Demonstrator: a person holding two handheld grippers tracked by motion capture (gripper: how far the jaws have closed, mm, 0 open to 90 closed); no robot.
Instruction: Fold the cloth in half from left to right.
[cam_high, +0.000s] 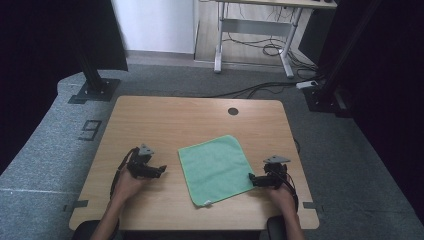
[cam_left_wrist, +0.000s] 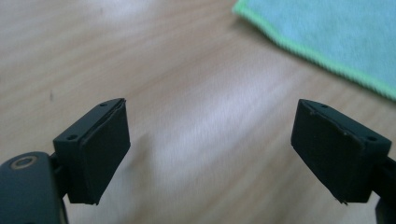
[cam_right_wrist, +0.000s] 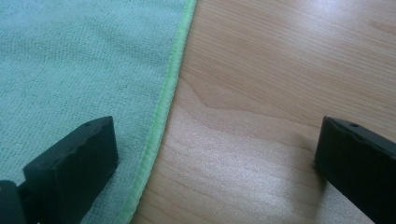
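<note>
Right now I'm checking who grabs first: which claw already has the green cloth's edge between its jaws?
The right claw: its open jaws straddle the green cloth hem. The left claw, also open, has bare table between its jaws, the cloth off to one side.

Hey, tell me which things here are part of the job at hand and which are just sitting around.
Part of the job:
- green cloth, lying flat on the table
- left hand-held gripper, open, just left of the cloth
- right hand-held gripper, open, at the cloth's right edge

Just sitting around:
- white desk frame
- floor cables
</note>
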